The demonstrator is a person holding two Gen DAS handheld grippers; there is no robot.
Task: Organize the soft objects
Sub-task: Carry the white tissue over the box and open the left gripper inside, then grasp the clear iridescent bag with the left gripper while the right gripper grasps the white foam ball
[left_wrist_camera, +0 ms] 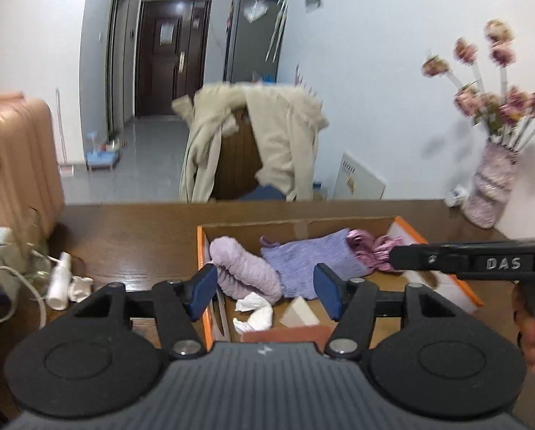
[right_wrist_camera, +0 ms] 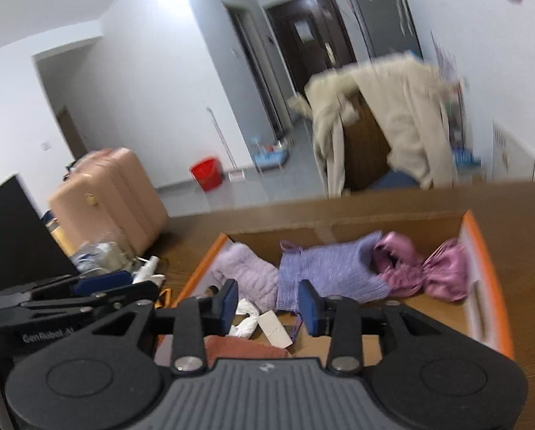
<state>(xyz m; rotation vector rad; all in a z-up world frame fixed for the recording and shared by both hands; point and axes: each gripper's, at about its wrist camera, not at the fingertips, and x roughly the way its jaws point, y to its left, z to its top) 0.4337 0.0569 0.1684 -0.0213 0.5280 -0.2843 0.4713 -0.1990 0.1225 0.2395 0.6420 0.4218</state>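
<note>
An orange-rimmed cardboard box (left_wrist_camera: 443,286) (right_wrist_camera: 489,286) sits on the brown table. Inside lie a fluffy lilac roll (left_wrist_camera: 245,268) (right_wrist_camera: 245,276), a purple knit cloth (left_wrist_camera: 314,258) (right_wrist_camera: 324,268), a pink satin piece (left_wrist_camera: 371,247) (right_wrist_camera: 421,268), crumpled white tissue (left_wrist_camera: 254,313) (right_wrist_camera: 245,317), a pale sponge wedge (left_wrist_camera: 299,313) and a white card (right_wrist_camera: 274,328). My left gripper (left_wrist_camera: 267,294) is open and empty above the box's near left part. My right gripper (right_wrist_camera: 269,308) is open and empty above the box's near edge. Its side shows in the left wrist view (left_wrist_camera: 475,261).
A white spray bottle (left_wrist_camera: 59,279) and cables lie left of the box. A vase of pink flowers (left_wrist_camera: 493,186) stands at the table's right rear. Beyond the table are a chair draped with a beige coat (left_wrist_camera: 260,143), a pink suitcase (left_wrist_camera: 16,157) and a red bucket (right_wrist_camera: 205,173).
</note>
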